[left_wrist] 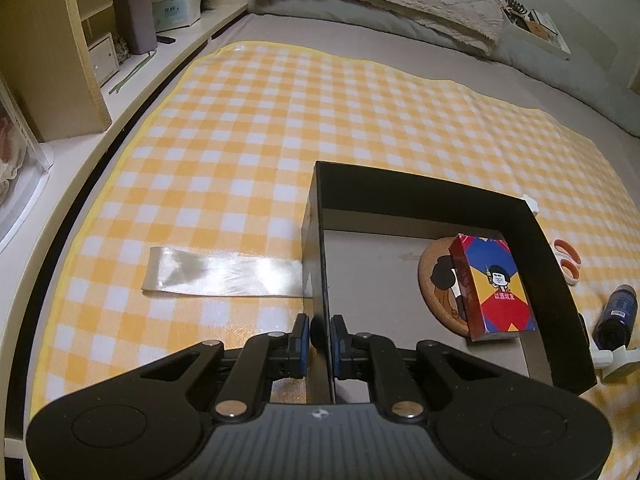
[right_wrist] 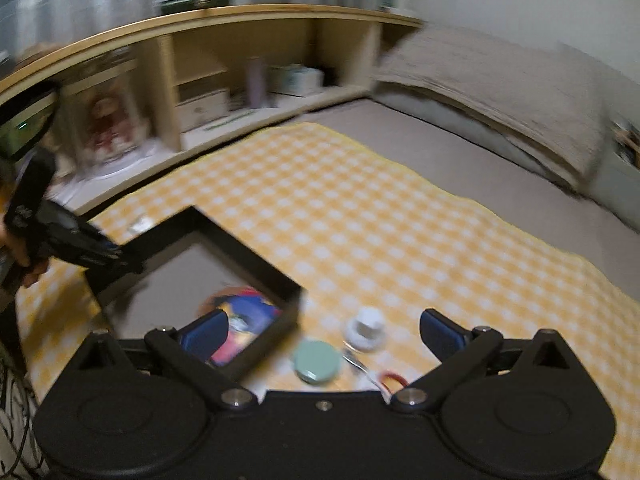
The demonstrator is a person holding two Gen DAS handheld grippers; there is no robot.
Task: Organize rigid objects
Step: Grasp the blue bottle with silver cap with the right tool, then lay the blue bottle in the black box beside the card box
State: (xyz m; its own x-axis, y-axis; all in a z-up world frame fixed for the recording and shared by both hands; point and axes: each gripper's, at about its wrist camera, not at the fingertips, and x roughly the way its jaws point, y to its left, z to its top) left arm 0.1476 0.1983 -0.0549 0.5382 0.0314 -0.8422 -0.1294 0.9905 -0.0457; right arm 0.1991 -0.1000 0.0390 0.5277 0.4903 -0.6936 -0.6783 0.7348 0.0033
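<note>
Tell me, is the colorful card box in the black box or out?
In. The card box lies inside the black box, partly on a round coaster.

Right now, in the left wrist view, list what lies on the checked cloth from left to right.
Clear ribbon strip → black box → orange-handled scissors → dark blue bottle.
</note>
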